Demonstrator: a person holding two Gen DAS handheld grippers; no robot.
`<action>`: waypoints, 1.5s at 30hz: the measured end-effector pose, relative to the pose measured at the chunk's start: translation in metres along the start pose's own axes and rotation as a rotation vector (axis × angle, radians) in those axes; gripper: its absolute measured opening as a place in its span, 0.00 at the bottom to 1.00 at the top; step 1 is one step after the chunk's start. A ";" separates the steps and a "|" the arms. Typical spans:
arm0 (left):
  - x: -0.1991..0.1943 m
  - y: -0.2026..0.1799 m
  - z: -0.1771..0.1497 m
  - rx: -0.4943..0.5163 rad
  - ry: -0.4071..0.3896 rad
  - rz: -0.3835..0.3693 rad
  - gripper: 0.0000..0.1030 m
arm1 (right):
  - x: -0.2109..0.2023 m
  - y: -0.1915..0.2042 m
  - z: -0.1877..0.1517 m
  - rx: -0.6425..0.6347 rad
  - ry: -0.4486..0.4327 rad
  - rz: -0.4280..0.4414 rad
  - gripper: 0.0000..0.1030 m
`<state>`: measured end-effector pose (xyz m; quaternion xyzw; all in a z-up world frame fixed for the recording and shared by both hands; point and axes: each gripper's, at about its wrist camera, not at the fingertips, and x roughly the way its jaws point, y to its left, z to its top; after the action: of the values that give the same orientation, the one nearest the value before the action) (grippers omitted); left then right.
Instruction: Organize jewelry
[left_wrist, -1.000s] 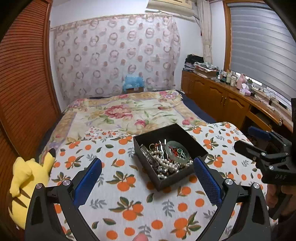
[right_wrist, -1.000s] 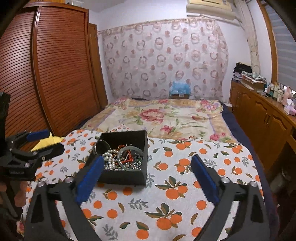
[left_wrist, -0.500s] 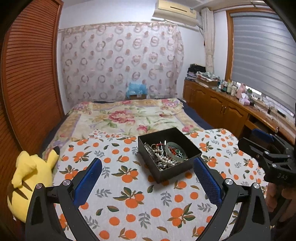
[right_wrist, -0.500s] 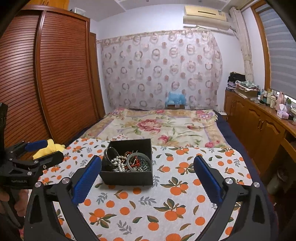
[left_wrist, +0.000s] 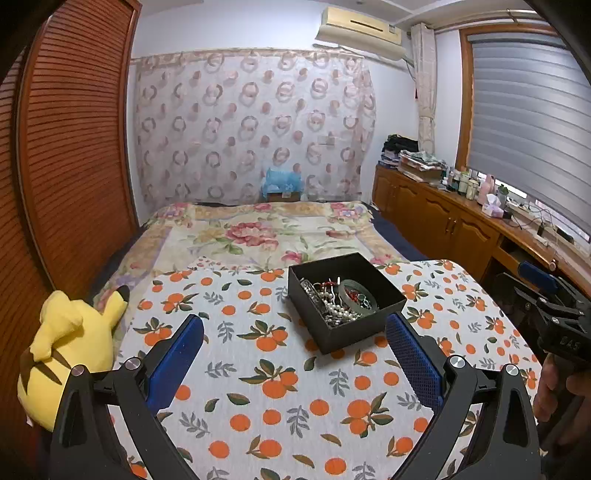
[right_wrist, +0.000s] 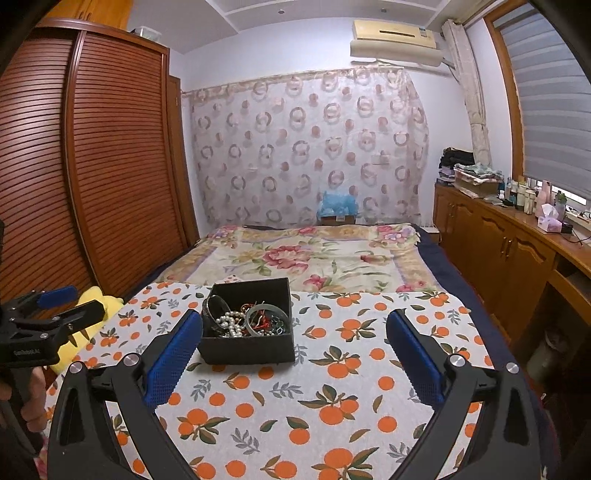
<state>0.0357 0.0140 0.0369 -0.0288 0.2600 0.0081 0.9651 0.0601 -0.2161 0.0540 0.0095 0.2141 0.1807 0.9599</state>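
1. The left gripper (left_wrist: 294, 363) has its blue-padded fingers (left_wrist: 176, 360) spread wide apart, holding nothing, above the orange-print cloth (left_wrist: 273, 387).
2. The right gripper (right_wrist: 294, 356) is likewise spread wide and holding nothing, over the same cloth.
3. The black jewelry box (left_wrist: 345, 301) sits on the cloth ahead of the left gripper, nearer its right finger and apart from it.
4. From the right gripper, the box (right_wrist: 248, 321) lies ahead and left, just beyond its left finger (right_wrist: 173, 354).
5. Inside are a pearl strand (right_wrist: 231, 323), a grey-green bangle (right_wrist: 266, 317) and tangled red and green pieces.
6. A yellow plush toy (left_wrist: 70, 343) lies left of the left gripper.
7. Beyond the cloth stretches a floral bedspread (left_wrist: 258, 230).
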 end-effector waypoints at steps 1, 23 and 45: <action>0.000 0.000 0.000 0.000 0.000 -0.001 0.92 | 0.000 0.000 0.000 -0.001 0.000 0.000 0.97; -0.001 0.000 -0.003 0.002 0.001 -0.004 0.92 | 0.001 0.000 -0.004 -0.003 0.004 0.002 0.97; -0.002 -0.001 -0.002 0.003 -0.001 0.000 0.92 | 0.001 0.002 -0.004 -0.004 0.004 0.002 0.97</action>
<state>0.0334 0.0133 0.0361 -0.0276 0.2597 0.0078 0.9653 0.0587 -0.2142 0.0503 0.0075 0.2156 0.1820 0.9593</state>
